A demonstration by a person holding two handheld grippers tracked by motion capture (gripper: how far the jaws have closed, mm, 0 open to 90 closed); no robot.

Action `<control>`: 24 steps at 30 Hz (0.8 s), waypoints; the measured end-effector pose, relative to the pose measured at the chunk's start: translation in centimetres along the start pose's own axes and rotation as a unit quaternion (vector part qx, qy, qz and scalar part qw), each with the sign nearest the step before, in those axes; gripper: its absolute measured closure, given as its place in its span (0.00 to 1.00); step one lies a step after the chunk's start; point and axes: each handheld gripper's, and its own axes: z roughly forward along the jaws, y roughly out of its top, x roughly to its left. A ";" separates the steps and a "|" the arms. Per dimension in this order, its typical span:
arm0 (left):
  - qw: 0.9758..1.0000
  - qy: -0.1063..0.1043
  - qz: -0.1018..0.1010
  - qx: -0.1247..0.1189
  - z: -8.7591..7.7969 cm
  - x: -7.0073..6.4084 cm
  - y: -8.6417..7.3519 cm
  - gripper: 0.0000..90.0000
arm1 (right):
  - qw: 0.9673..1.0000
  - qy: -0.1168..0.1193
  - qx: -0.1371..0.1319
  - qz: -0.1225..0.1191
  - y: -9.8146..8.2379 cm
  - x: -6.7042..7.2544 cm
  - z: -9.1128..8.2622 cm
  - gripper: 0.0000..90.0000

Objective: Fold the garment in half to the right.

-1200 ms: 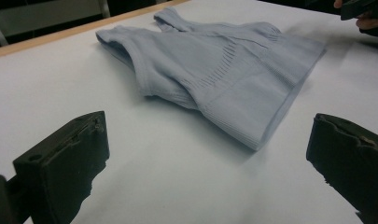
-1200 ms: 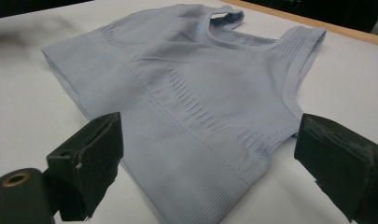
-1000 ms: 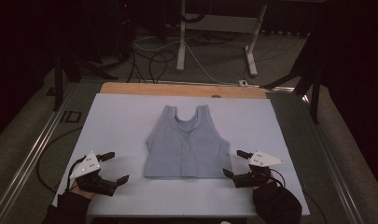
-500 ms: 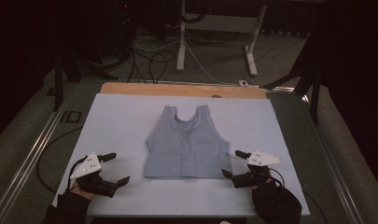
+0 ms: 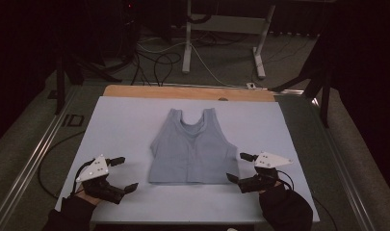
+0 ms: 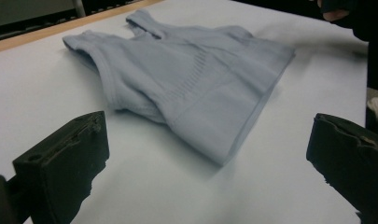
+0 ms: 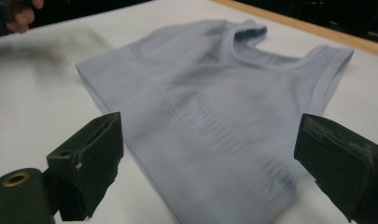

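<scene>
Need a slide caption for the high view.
Pale blue tank top lying flat on the white table, an open tool on each side: left, right.

The right tongs (image 5: 240,167) are edging leftward in the high view, closing on the lower right corner of the pale blue tank top (image 5: 192,149); the nearer jaw tip is now sitting just beside the hem, where a clear strip of worktop (image 5: 125,120) separated them one second ago. The left tongs (image 5: 125,173) are shifting slightly toward the near edge of the worktop. Both pairs of jaws are standing wide apart, with no contact on the garment.
</scene>
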 end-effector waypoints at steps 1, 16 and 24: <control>1.000 0.001 0.000 -0.002 0.0 0.0 0.2 0.00 | 1.000 0.000 0.000 0.000 0.0 0.0 0.0 0.09; 1.000 0.013 0.005 0.010 0.2 0.1 2.7 0.00 | 0.999 -0.008 -0.018 -0.046 5.5 -0.8 1.0 0.09; 1.000 0.016 0.008 0.016 0.4 0.2 3.9 0.00 | 0.998 0.007 -0.021 -0.056 7.9 -1.2 3.2 0.09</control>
